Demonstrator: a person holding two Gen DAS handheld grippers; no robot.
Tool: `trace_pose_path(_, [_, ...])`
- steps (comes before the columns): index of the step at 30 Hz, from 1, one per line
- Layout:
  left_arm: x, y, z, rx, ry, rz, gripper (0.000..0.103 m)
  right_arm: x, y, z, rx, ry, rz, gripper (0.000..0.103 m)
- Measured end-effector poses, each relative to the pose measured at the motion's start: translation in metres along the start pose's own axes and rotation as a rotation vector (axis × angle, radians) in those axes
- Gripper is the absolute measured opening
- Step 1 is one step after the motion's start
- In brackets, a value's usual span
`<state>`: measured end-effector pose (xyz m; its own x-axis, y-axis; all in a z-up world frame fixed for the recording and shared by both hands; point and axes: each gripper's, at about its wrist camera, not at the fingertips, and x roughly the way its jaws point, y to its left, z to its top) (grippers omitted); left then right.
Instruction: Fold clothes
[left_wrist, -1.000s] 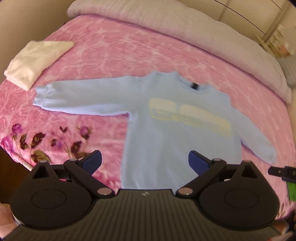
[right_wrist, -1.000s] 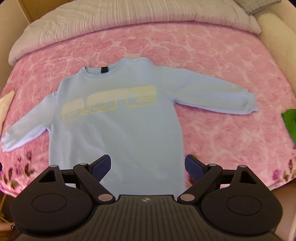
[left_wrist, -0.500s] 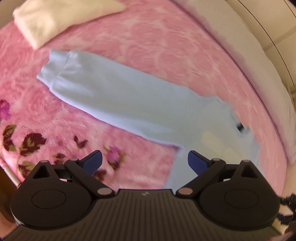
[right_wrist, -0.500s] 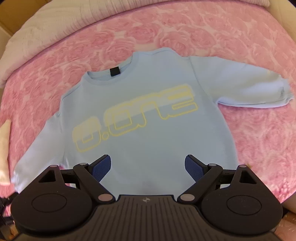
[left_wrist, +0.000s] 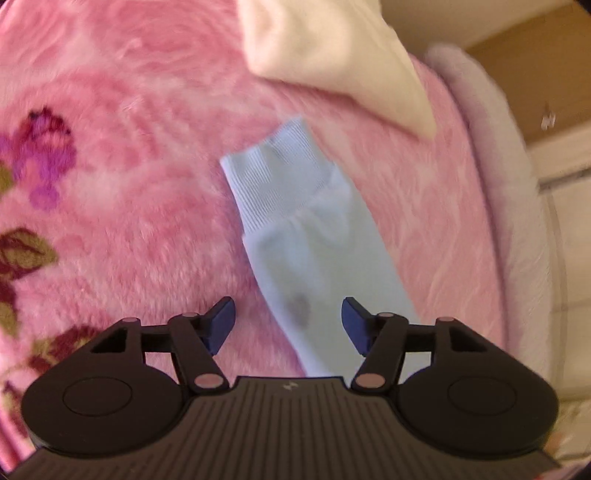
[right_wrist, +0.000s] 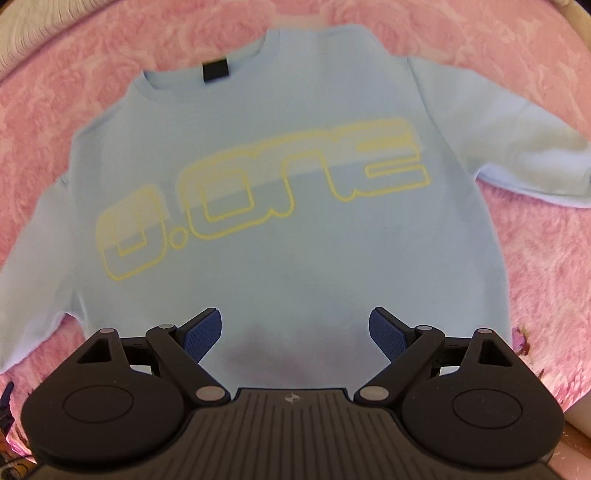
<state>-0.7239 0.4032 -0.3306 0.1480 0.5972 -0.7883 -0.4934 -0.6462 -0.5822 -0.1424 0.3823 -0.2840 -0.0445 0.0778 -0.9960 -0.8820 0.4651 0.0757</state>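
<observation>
A light blue sweatshirt (right_wrist: 280, 206) with yellow outlined lettering lies flat, front up, on a pink blanket (right_wrist: 546, 266). In the left wrist view only one sleeve (left_wrist: 314, 258) shows, its ribbed cuff (left_wrist: 277, 184) pointing away from me. My left gripper (left_wrist: 288, 321) hovers open low over this sleeve, its blue pads to either side of the fabric. My right gripper (right_wrist: 295, 332) is open just above the lower middle of the sweatshirt's body, nothing between its pads. The hem is hidden under the right gripper's body.
A folded cream garment (left_wrist: 332, 55) lies on the blanket just beyond the cuff. The blanket's flower pattern (left_wrist: 40, 158) shows at the left. A pale grey quilt (left_wrist: 498, 184) runs along the far side of the bed.
My left gripper has swung left and dropped close over the sleeve near its cuff. My right gripper has moved down and forward over the sweatshirt's body. Both stayed open.
</observation>
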Motion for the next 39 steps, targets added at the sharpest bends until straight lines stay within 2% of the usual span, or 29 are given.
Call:
trace_pose_path(4, [0.008,0.016,0.002,-0.069,-0.046,-0.099,0.059,0.015,0.007,0.0,-0.066,0.01,-0.019,0.089])
trace_pose_path(5, [0.009,0.018,0.003,-0.082,-0.052,-0.115,0.055,0.018,0.007,0.0,-0.077,0.009,-0.02,0.089])
trace_pose_path(6, [0.011,0.02,0.003,-0.093,-0.059,-0.13,0.038,0.021,0.007,-0.001,-0.087,0.008,-0.018,0.089])
trace_pose_path(7, [0.009,0.015,0.003,-0.05,-0.064,-0.116,0.024,0.023,0.005,-0.001,-0.091,0.006,-0.016,0.089])
trace_pose_path(8, [0.007,0.009,0.003,-0.008,-0.069,-0.103,0.002,0.025,0.003,-0.002,-0.092,0.004,-0.014,0.089])
trace_pose_path(10, [0.004,-0.003,0.002,0.08,-0.077,-0.08,0.003,0.027,-0.004,-0.004,-0.082,-0.004,-0.014,0.089])
trace_pose_path(18, [-0.042,-0.172,-0.087,0.714,0.042,-0.457,0.003,0.029,-0.059,-0.012,0.02,-0.036,-0.006,0.089])
trace_pose_path(20, [-0.039,-0.201,-0.137,0.818,0.176,-0.573,0.007,0.027,-0.074,-0.013,0.045,-0.053,0.002,0.089])
trace_pose_path(21, [-0.033,-0.214,-0.163,0.859,0.259,-0.619,0.019,0.025,-0.08,-0.014,0.055,-0.063,0.007,0.089])
trace_pose_path(22, [-0.027,-0.227,-0.188,0.899,0.342,-0.661,0.027,0.023,-0.087,-0.015,0.064,-0.075,0.011,0.089])
trace_pose_path(23, [-0.017,-0.232,-0.214,0.926,0.407,-0.65,0.032,0.021,-0.094,-0.015,0.073,-0.088,0.013,0.089])
trace_pose_path(26, [0.011,-0.23,-0.27,0.959,0.567,-0.545,0.032,0.015,-0.112,-0.017,0.099,-0.138,0.034,0.09])
trace_pose_path(28, [0.018,-0.218,-0.287,0.948,0.603,-0.462,0.032,0.013,-0.121,-0.013,0.097,-0.167,0.069,0.09])
trace_pose_path(32, [0.017,-0.186,-0.278,0.876,0.593,-0.327,0.033,0.019,-0.126,-0.003,0.083,-0.195,0.156,0.09])
trace_pose_path(34, [0.011,-0.175,-0.261,0.867,0.566,-0.267,0.034,0.025,-0.124,0.004,0.11,-0.194,0.243,0.088])
trace_pose_path(36, [0.007,-0.169,-0.246,0.866,0.539,-0.221,0.035,0.035,-0.118,0.011,0.154,-0.187,0.371,0.082])
trace_pose_path(38, [0.005,-0.166,-0.233,0.865,0.514,-0.187,0.037,0.046,-0.108,0.02,0.182,-0.179,0.484,0.069])
trace_pose_path(39, [0.004,-0.167,-0.225,0.865,0.505,-0.179,0.039,0.052,-0.101,0.025,0.19,-0.178,0.532,0.067])
